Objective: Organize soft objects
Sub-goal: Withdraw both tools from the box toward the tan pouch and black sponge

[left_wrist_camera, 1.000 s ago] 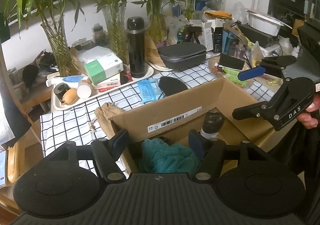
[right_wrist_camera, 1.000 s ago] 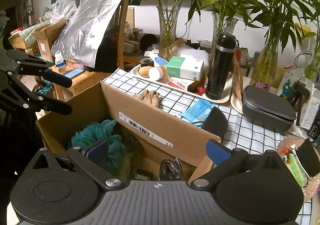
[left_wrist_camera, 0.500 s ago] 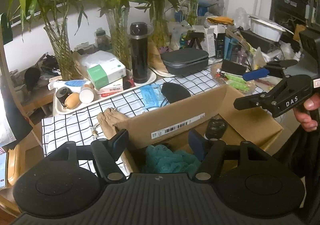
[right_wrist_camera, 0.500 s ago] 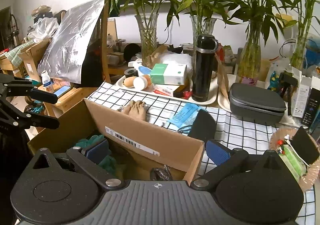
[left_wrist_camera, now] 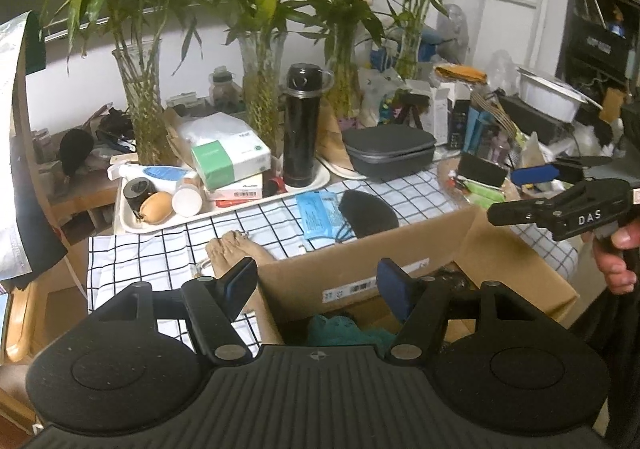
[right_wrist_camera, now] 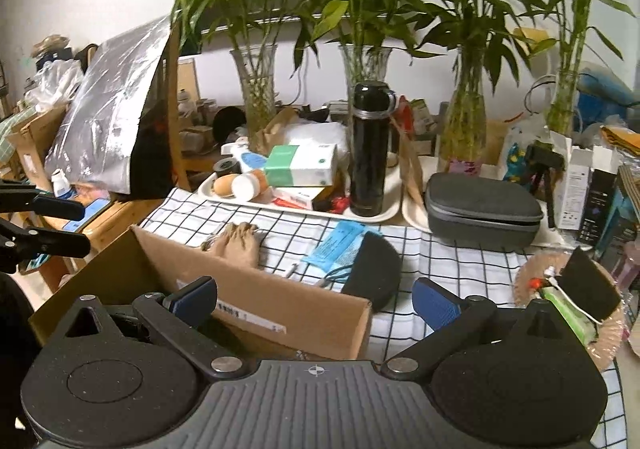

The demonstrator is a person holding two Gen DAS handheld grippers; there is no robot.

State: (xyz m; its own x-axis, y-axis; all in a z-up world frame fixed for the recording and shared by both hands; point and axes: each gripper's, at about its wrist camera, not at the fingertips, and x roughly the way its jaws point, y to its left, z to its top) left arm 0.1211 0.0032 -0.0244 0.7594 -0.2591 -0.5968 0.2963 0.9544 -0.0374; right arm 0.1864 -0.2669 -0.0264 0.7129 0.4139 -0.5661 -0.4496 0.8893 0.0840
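1. Soft objects are split between two spots: a teal mesh bath pouf (left_wrist_camera: 344,331) lies down inside the cardboard box (left_wrist_camera: 360,269), and a tan drawstring pouch (left_wrist_camera: 236,249) lies outside on the checked tablecloth (left_wrist_camera: 152,261), touching the box's far wall.
2. Also on the cloth, just beyond that wall, sit a dark rounded pad (right_wrist_camera: 374,269) and a blue packet (right_wrist_camera: 340,245) – the pad overlaps the packet's near end.
3. The left gripper (left_wrist_camera: 318,285) hangs above the box's far-left corner with its blue-padded fingers apart; one finger is over the pouch's edge, the other over the box interior, and nothing is between them.
4. The right gripper (right_wrist_camera: 316,301) is spread wide over the box's opposite end, nothing between its pads – its left finger is over the box wall with the barcode label (right_wrist_camera: 248,317), its right finger is over the cloth beyond the box corner.
5. In the left wrist view the right gripper shows from the side at the frame's right edge, a hand (left_wrist_camera: 616,261) wrapped around its handle.
6. Behind the box a white tray (right_wrist_camera: 304,205) carries a tall black flask (right_wrist_camera: 370,149), a green-and-white tissue box (right_wrist_camera: 302,165) and small jars.
7. A grey zip case (right_wrist_camera: 480,205) sits right of the tray, and glass vases of bamboo (right_wrist_camera: 368,9) line the wall.
8. A shallow woven basket (right_wrist_camera: 532,281) with a black card and green packets stands on the cloth at the right.
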